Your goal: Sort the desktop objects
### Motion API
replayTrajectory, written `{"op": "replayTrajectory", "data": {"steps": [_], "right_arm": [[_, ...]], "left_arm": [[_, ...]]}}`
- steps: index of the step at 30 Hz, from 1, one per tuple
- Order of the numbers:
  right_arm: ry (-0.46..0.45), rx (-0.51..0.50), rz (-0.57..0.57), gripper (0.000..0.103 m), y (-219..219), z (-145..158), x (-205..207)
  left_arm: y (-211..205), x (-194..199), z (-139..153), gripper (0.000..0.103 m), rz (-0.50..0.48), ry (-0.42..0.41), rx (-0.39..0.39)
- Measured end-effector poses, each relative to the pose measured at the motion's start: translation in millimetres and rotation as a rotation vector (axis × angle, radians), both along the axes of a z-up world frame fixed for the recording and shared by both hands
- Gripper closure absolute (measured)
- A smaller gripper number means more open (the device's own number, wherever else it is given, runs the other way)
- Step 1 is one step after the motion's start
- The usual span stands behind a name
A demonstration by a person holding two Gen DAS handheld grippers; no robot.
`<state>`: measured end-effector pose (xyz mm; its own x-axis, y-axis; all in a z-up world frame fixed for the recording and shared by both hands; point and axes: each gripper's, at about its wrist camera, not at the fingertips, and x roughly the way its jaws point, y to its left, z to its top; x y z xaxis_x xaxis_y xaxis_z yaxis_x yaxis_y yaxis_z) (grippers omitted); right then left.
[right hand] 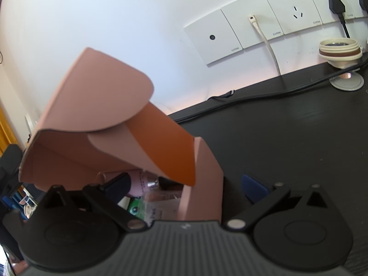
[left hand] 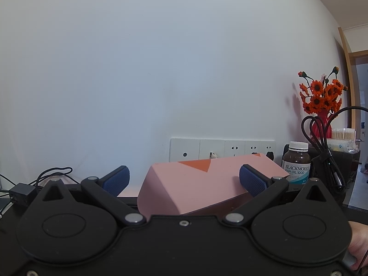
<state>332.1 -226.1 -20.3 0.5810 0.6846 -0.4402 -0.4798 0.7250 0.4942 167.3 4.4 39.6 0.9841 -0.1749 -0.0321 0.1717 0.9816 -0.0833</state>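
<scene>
A pink box (left hand: 195, 184) with an orange triangle sits tilted on the black desk, between the spread blue pads (left hand: 116, 181) of my left gripper (left hand: 184, 181), which is open; the right pad overlaps the box's front, the left one stands apart. In the right wrist view the same pink box (right hand: 92, 105) has its lid raised and an orange flap (right hand: 165, 142) showing. Inside lie a pink tube (right hand: 138, 184) and a green packet (right hand: 135, 207). My right gripper (right hand: 186, 187) is open and straddles the box's right wall (right hand: 204, 184), one finger inside, one outside.
A brown fish-oil bottle (left hand: 297, 163), a coiled black cable (left hand: 322, 147), cotton swabs (left hand: 342, 134) and orange flowers in a red vase (left hand: 322, 99) stand at the right. A power adapter (left hand: 20, 192) lies left. Wall sockets (right hand: 253, 30), a cream jar on a stand (right hand: 340, 50) and a black cable (right hand: 253, 99) line the back.
</scene>
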Motion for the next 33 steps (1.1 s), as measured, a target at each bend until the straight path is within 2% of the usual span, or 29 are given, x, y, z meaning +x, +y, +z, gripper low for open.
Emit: {"op": "replayTrajectory", "data": {"steps": [33], "right_arm": [[-0.001,0.001,0.001,0.001,-0.9,-0.1,0.0]], "left_arm": [[-1.5,2.5,0.5,0.000,0.001,0.002,0.001]]}}
